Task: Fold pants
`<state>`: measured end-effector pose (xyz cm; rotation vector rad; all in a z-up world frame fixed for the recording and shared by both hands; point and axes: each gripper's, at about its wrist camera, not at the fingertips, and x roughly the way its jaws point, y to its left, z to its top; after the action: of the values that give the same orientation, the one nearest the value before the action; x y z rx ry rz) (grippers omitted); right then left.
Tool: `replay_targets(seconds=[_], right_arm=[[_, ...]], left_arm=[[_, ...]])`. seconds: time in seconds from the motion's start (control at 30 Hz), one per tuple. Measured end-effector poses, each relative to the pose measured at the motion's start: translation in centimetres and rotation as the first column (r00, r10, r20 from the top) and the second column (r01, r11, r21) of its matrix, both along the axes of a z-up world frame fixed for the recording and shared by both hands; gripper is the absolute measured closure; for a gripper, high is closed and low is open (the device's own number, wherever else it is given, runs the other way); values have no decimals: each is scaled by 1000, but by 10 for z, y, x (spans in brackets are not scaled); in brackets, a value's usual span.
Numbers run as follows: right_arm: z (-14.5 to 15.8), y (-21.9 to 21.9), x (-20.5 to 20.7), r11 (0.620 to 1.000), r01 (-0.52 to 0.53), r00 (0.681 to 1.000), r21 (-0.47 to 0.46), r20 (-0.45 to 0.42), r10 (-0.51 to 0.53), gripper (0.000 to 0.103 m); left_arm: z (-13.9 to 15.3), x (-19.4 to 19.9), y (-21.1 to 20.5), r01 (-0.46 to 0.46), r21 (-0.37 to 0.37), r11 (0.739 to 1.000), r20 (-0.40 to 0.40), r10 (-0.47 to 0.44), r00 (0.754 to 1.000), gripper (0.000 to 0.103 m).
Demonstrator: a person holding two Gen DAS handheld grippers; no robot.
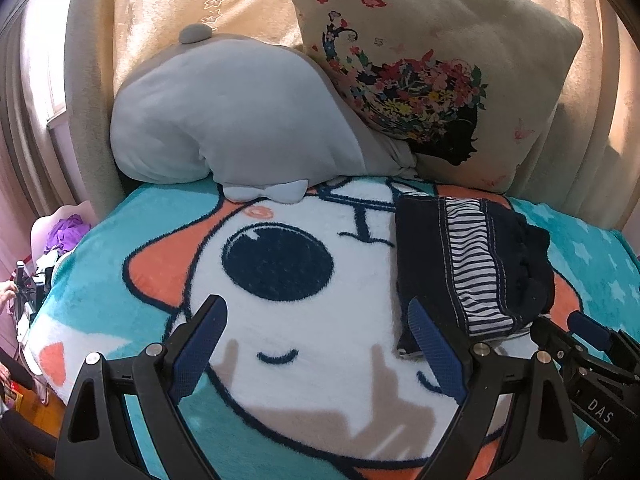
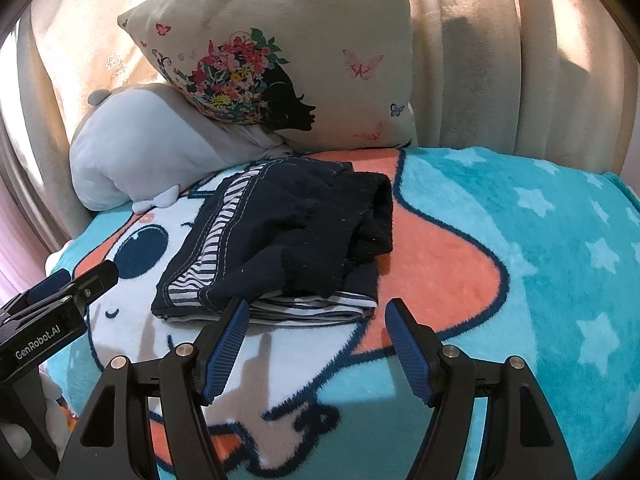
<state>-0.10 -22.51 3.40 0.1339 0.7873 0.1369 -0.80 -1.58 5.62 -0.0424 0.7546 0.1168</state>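
Observation:
Dark navy pants (image 1: 472, 264) with a striped white-and-navy side panel lie folded in a compact bundle on the cartoon blanket (image 1: 304, 248); they also show in the right wrist view (image 2: 280, 240). My left gripper (image 1: 318, 320) is open and empty, just left of and in front of the bundle. My right gripper (image 2: 316, 312) is open and empty, just in front of the bundle's near edge; it also shows at the right edge of the left wrist view (image 1: 592, 340). The left gripper shows at the left of the right wrist view (image 2: 72, 284).
A grey-blue plush cushion (image 1: 224, 120) and a beige pillow with a floral silhouette print (image 1: 432, 64) lean against the padded headboard behind the pants. The teal blanket with stars (image 2: 540, 240) extends to the right. Clutter sits past the bed's left edge (image 1: 52, 248).

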Motion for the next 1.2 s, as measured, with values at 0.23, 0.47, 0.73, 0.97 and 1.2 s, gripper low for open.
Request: replay_targets(seconds=[0.23, 0.47, 0.73, 0.97, 1.2], right_arm=[[15, -24, 2, 999, 22, 999, 37, 26, -23, 27], [4, -61, 36, 946, -15, 999, 323, -34, 27, 22], [-18, -59, 77, 894, -18, 995, 448, -78, 59, 20], [-38, -62, 102, 832, 7, 988, 555, -130, 79, 27], [-19, -47, 99, 824, -79, 986, 561, -78, 148, 52]], left_arm=[[4, 16, 23, 49, -158, 986, -20, -53, 998, 12], [-4, 59, 36, 101, -398, 912, -79, -144, 987, 12], [-33, 100, 10, 155, -486, 860, -158, -261, 952, 12], [-44, 113, -15, 223, -473, 852, -170, -337, 926, 32], [-29, 105, -20, 258, -499, 827, -127, -364, 923, 72]])
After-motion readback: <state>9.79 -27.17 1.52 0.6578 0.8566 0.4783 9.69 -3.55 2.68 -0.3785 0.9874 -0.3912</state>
